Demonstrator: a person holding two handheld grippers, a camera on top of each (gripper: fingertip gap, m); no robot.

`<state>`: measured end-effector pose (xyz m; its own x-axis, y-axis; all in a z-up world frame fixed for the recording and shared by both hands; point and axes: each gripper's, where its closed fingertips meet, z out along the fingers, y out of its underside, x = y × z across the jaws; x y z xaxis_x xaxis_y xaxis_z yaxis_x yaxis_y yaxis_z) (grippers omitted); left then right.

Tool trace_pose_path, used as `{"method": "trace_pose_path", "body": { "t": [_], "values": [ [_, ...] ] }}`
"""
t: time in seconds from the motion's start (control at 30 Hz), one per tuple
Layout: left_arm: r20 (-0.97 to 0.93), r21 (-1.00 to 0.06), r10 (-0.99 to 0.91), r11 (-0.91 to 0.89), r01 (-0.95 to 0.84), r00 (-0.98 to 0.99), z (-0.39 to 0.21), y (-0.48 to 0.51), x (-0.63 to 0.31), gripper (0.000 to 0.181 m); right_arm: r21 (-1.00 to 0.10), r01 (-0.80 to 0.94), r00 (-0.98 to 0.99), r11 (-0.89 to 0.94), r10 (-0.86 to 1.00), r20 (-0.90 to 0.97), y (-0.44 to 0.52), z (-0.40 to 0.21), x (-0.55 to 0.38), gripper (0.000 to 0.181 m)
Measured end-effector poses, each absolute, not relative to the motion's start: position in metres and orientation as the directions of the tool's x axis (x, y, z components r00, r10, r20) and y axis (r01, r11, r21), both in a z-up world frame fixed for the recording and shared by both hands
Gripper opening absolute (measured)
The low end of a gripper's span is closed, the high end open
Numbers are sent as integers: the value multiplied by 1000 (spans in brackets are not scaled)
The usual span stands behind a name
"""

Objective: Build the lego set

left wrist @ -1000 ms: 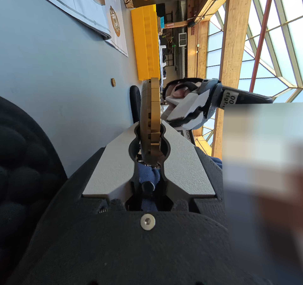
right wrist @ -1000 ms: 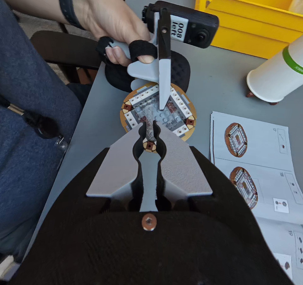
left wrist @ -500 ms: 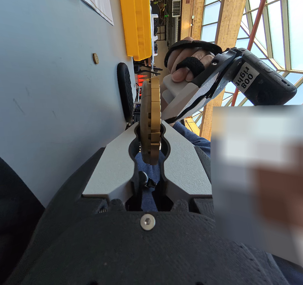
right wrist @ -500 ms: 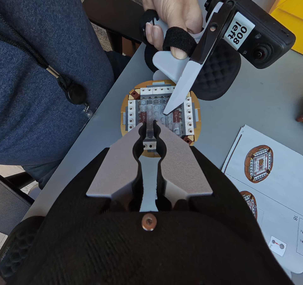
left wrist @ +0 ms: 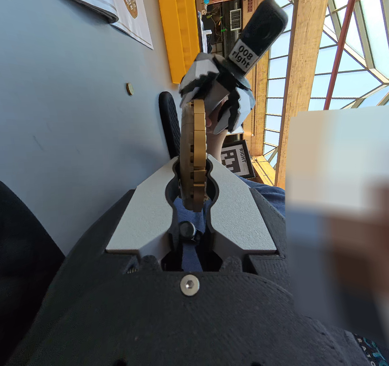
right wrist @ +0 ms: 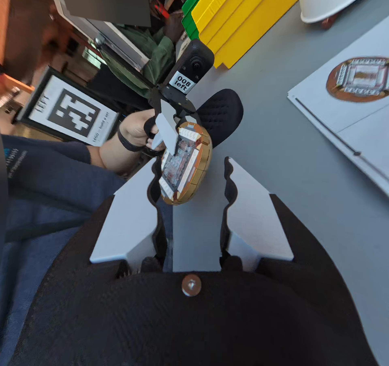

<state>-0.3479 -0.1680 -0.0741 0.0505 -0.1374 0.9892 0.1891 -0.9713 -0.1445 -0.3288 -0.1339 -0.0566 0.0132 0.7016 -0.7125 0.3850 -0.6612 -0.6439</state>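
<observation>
Fingers [left wrist: 229,212] clamp disc model [left wrist: 194,156]; studs hidden edge-on.

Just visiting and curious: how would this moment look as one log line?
left hand-held gripper: shut on round lego model | right hand-held gripper: open, empty | model: off table

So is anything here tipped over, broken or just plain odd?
Nothing looks broken or spilled. The one unusual sight is the round lego model: it is off the grey table, held on edge by the left gripper, while the right gripper is open and empty beside it.
</observation>
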Motion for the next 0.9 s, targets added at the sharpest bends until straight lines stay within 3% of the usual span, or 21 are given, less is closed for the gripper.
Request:
{"method": "trace_pose_path", "body": {
  "t": [0.03,0.17,0.4,0.9],
  "values": [
    [988,-153,-144,-969,192,62,-75,-167,-348,19,-595,363,27,-717,646,-763,-136,-60,-329,59],
    [985,-168,-158,-967,190,70,-76,-167,-346,19,-503,379,41,-777,557,-830,-151,-73,-336,59],
    [989,-149,-141,-969,195,54,-81,-168,-343,19,-501,448,34,-741,574,-818,-158,-83,-344,54],
    [992,-124,-113,-968,220,60,-90,-162,-349,19,-472,375,74,-798,533,-843,-142,-99,-339,50]
  ]
}}
